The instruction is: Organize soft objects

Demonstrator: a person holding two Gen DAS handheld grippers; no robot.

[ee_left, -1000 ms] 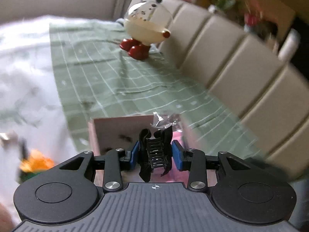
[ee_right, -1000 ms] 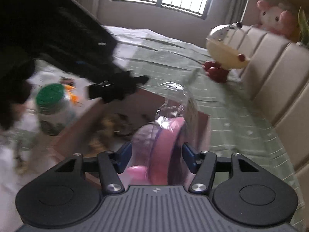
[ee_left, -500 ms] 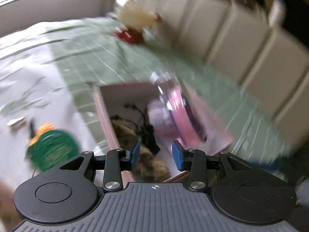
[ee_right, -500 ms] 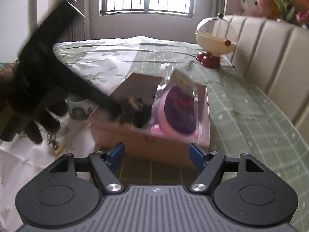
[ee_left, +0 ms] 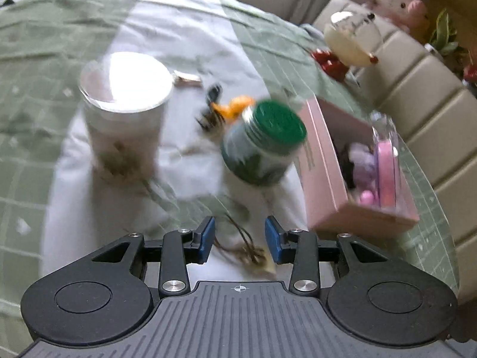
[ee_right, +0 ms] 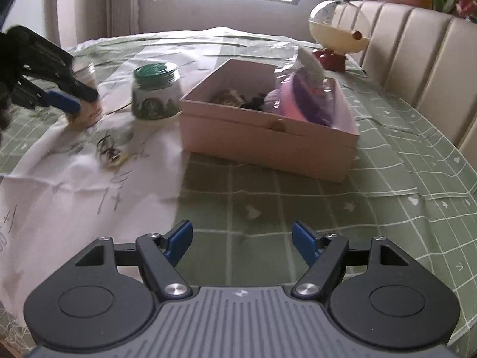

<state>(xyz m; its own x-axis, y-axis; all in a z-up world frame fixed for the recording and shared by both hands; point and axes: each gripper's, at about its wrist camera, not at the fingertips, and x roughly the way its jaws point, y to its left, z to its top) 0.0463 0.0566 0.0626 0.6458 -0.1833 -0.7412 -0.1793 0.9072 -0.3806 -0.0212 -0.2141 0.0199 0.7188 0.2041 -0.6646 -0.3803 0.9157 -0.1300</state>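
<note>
A pink cardboard box (ee_left: pixel 325 179) (ee_right: pixel 268 137) stands on the green checked cloth. It holds a pink and purple plush in clear wrapping (ee_left: pixel 386 173) (ee_right: pixel 307 101), a brown furry piece and a black item. My left gripper (ee_left: pixel 240 232) (ee_right: pixel 74 98) hovers left of the box over a white cloth, its jaws closing slightly. A brown stringed tag (ee_left: pixel 250 252) lies on the cloth under the gap, and the pads are clear of it. My right gripper (ee_right: pixel 242 234) is open and empty, drawn back in front of the box.
A green-lidded jar (ee_left: pixel 265 143) (ee_right: pixel 156 92) stands beside the box, a clear lidded cup (ee_left: pixel 125 104) further left. A small orange and black piece (ee_left: pixel 229 109) lies behind the jar. A round toy with red feet (ee_right: pixel 337 32) and a padded seat back (ee_right: pixel 417 59) are at the right.
The left gripper dropped the black item into the box and swung left over the white cloth. The right gripper let go of the wrapped pink plush in the box and pulled back.
</note>
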